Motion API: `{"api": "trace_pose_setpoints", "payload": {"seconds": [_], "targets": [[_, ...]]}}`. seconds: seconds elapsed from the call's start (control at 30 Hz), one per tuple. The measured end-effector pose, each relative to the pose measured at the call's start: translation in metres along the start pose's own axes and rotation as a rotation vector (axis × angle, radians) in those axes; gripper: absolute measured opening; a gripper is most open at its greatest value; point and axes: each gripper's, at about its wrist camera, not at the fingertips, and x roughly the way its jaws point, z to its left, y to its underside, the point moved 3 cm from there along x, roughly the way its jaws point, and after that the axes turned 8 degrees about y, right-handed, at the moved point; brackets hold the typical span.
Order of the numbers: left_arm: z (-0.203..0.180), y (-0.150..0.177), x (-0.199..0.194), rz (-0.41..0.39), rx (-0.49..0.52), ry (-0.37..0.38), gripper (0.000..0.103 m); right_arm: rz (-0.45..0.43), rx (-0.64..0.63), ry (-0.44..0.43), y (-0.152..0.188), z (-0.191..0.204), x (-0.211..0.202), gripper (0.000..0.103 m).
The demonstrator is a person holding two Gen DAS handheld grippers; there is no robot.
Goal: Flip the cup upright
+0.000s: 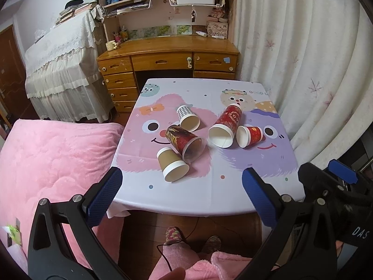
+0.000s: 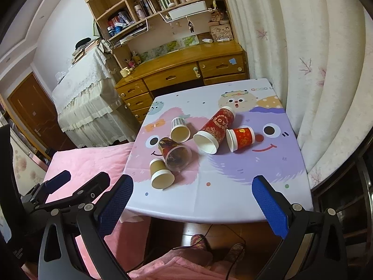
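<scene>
Several cups lie on their sides on a small table (image 1: 205,196) with a cartoon cloth. A brown paper cup (image 1: 171,164) lies nearest, against a clear plastic cup with a red print (image 1: 184,142). Behind are a checked cup (image 1: 187,117), a tall red cup (image 1: 225,126) and a small red cup (image 1: 250,136). The same cups show in the right wrist view: brown (image 2: 159,173), clear (image 2: 174,155), checked (image 2: 179,129), tall red (image 2: 214,130), small red (image 2: 240,138). My left gripper (image 1: 181,198) and my right gripper (image 2: 192,203) are open and empty, held back at the table's near edge.
A pink bed (image 1: 53,163) lies left of the table. A wooden desk (image 1: 167,56) with shelves stands behind it. White curtains (image 1: 303,58) hang on the right. The person's slippered feet (image 1: 193,238) are on the floor under the near edge.
</scene>
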Motion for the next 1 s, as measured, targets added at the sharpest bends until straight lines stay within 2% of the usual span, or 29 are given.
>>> {"api": "trace_pose_setpoints", "payload": {"seconds": [0.27,0.6,0.77,0.9,1.0], "targets": [[-0.005,-0.005,0.004,-0.007,0.044,-0.007,0.099,0.002,-0.002,-0.006,0.000,-0.002,0.002,0.103],[0.005,-0.023,0.028,0.010,0.037,0.064,0.097,-0.030,-0.062,0.002,-0.020,0.009,0.014,0.103],[0.018,-0.039,0.058,0.074,0.021,0.183,0.094,-0.060,-0.144,0.051,-0.043,0.030,0.026,0.102],[0.025,-0.053,0.089,0.128,0.055,0.289,0.093,-0.090,-0.212,0.086,-0.059,0.044,0.035,0.102],[0.025,-0.062,0.113,0.166,0.063,0.338,0.093,-0.103,-0.290,0.121,-0.070,0.054,0.044,0.102]]}}
